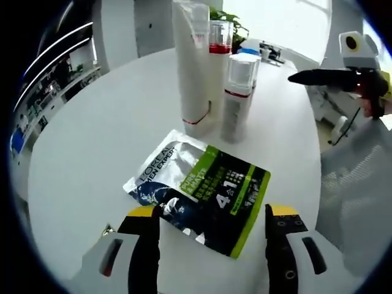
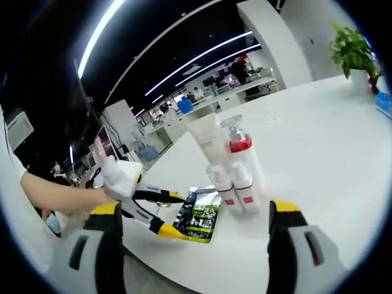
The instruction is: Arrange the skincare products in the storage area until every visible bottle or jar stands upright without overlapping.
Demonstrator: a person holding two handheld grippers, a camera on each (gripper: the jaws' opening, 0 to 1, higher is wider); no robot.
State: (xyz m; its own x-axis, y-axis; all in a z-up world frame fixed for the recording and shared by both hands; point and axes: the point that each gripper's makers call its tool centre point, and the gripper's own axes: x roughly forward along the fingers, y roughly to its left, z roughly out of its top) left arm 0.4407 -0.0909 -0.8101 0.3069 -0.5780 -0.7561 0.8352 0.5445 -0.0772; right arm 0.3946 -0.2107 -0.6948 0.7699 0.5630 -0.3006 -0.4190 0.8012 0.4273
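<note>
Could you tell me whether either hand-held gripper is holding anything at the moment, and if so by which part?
Nothing is held. The left hand-held gripper stands open over the sachet, which lies flat on the table. The right hand-held gripper is open too, its jaws empty.

The tall tube's (image 1: 191, 61) top was cut off by the left gripper view's upper edge; small print on the sachet (image 1: 202, 187) was illegible.
</note>
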